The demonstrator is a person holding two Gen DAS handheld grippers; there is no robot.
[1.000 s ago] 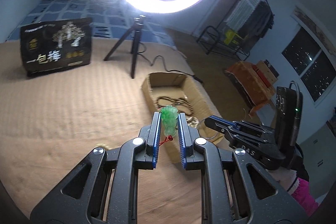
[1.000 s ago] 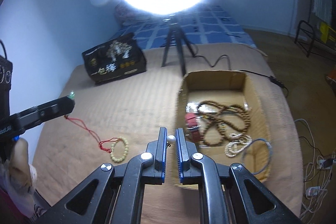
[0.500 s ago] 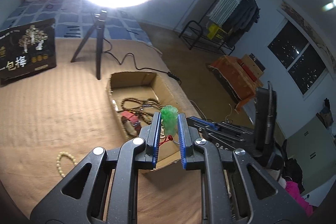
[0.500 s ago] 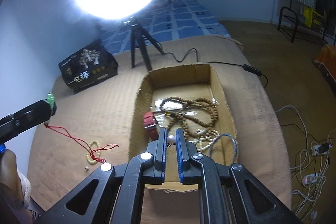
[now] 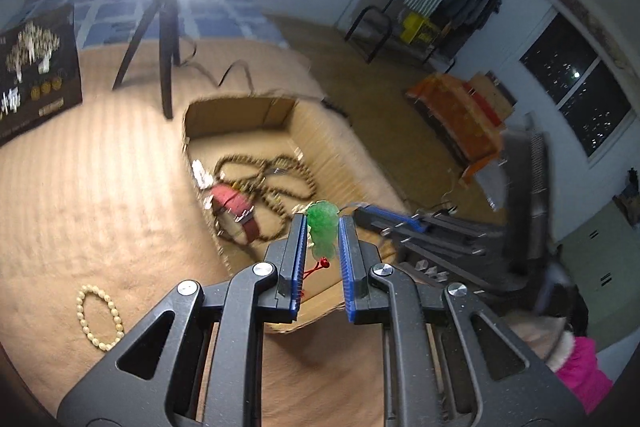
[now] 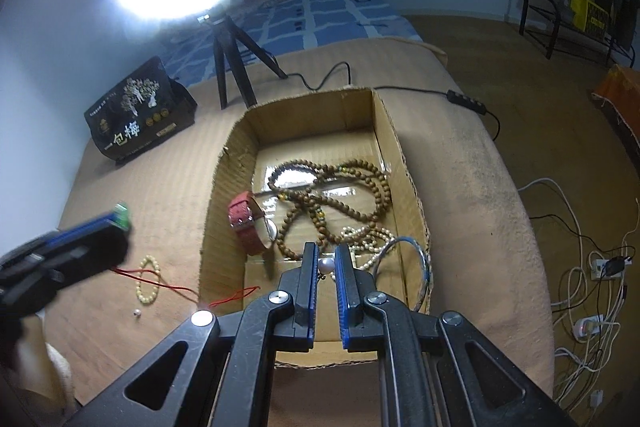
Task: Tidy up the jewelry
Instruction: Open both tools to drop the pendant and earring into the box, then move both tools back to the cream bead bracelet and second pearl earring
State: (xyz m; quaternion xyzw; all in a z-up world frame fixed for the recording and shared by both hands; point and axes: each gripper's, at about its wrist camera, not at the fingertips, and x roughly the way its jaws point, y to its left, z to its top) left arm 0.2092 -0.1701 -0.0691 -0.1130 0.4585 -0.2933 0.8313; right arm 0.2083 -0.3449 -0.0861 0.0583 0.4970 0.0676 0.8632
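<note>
The right gripper (image 6: 326, 267) pinches a small white pearl bead (image 6: 325, 265) over the near end of the open cardboard box (image 6: 224, 195). The left gripper (image 5: 323, 233) clamps a green jade pendant (image 5: 322, 227) (red cord trailing). Farther inside the box lie a red-strapped watch (image 6: 248, 223) and brown wooden bead strands (image 6: 340, 195).

The cardboard box (image 6: 394, 147) sits on the blanket (image 6: 480, 187), holding a watch (image 6: 248, 223) at its left, a bead necklace (image 6: 332, 195) in the middle and a bangle (image 6: 420, 267) near right. Left of the box lies a bead bracelet (image 6: 148, 281); a tripod (image 6: 232, 63) stands behind.
</note>
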